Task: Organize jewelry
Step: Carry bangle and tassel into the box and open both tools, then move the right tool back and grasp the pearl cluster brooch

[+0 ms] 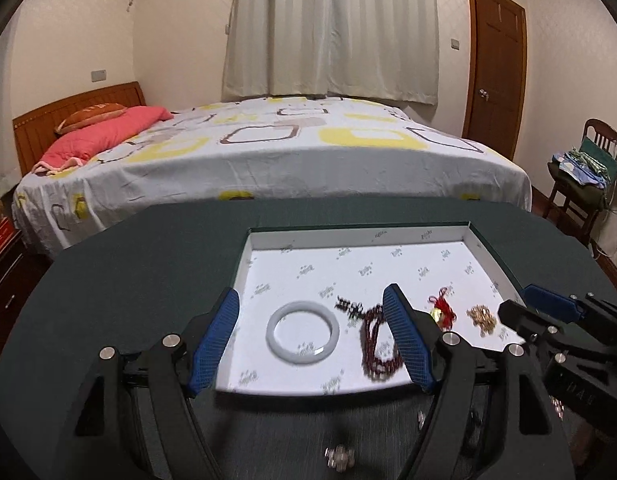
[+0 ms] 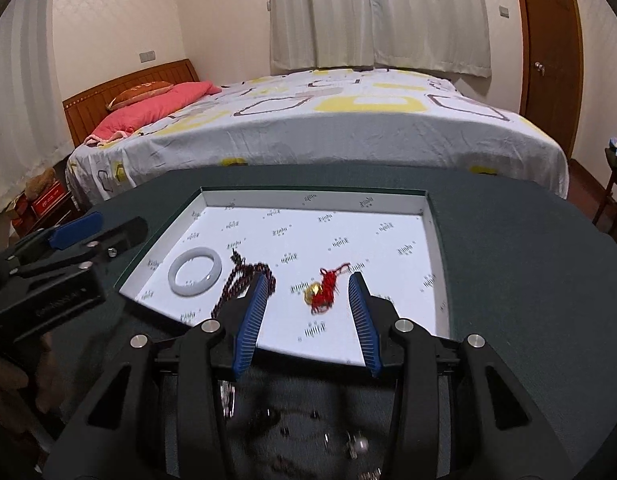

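Note:
A shallow white box [image 1: 348, 238] [image 2: 308, 198] lies on the dark green table. In it are a white jade bangle [image 1: 303, 335] [image 2: 195, 271], a dark red bead string [image 1: 374, 344] [image 2: 244, 280], a red knotted cord with a gold charm [image 1: 442, 310] [image 2: 322, 292] and a gold chain [image 1: 482, 317]. My left gripper [image 1: 312, 300] is open and empty over the bangle at the box's near edge. My right gripper [image 2: 308, 284] is open and empty around the red cord charm, above it. Each gripper shows at the other view's side.
Small silver pieces [image 1: 338, 456] [image 2: 358, 446] lie blurred on the green table [image 1: 148, 248] in front of the box, beneath the grippers. A bed [image 1: 268, 152] stands beyond the table, a wooden chair [image 1: 584, 184] with clothes at the right, a door behind.

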{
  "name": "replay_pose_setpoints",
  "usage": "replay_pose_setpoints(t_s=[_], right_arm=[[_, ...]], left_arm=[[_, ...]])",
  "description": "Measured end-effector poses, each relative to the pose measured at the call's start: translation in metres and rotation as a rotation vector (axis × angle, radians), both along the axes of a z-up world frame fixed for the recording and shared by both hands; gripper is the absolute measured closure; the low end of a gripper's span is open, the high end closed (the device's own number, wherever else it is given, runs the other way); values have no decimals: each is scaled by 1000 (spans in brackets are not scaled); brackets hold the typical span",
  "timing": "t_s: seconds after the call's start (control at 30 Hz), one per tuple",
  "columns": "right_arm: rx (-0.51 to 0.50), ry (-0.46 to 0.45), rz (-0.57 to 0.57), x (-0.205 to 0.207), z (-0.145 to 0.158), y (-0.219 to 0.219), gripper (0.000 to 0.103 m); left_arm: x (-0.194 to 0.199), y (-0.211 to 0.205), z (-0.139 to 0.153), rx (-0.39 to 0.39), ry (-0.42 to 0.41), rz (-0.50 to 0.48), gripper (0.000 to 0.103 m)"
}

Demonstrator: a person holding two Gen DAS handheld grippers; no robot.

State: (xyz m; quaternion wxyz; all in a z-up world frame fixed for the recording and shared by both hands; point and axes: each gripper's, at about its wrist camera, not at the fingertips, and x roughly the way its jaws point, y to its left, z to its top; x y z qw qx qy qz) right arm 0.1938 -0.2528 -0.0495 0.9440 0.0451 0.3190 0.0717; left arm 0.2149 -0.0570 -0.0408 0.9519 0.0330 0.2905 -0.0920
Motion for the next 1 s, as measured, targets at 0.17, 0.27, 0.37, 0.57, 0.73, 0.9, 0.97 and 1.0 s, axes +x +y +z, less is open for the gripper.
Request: replay_pose_setpoints(t_s=[0.17, 0.27, 0.37, 0.57, 0.73, 0.9, 0.97, 1.0], right_arm=[[-18, -4, -10, -28, -4, -3, 61], [-19, -4, -24, -48, -9, -9, 61], [-22, 5, -31, -65, -17, -15, 61], [-28, 49, -29, -89, -39, -19, 61], [-24, 61, -15, -97, -45, -16, 62], [-31, 74, -41, -101, -51, -23, 62], [-32, 81, -55, -103, -53, -26, 62], [-34, 84, -64, -104, -54, -29, 62]], left_arm=[[-28, 9, -5, -11, 11, 41, 31], [-45, 13, -13, -25, 32, 63, 31], [-61, 15, -21, -26, 39, 78, 31], [-83, 18, -41, -15, 69, 94, 31], [-95, 19, -55, 1, 103, 100, 31], [-99, 19, -60, 15, 108, 98, 31], [-99, 20, -60, 14, 109, 100, 31], [-99, 20, -61, 14, 109, 101, 31]])
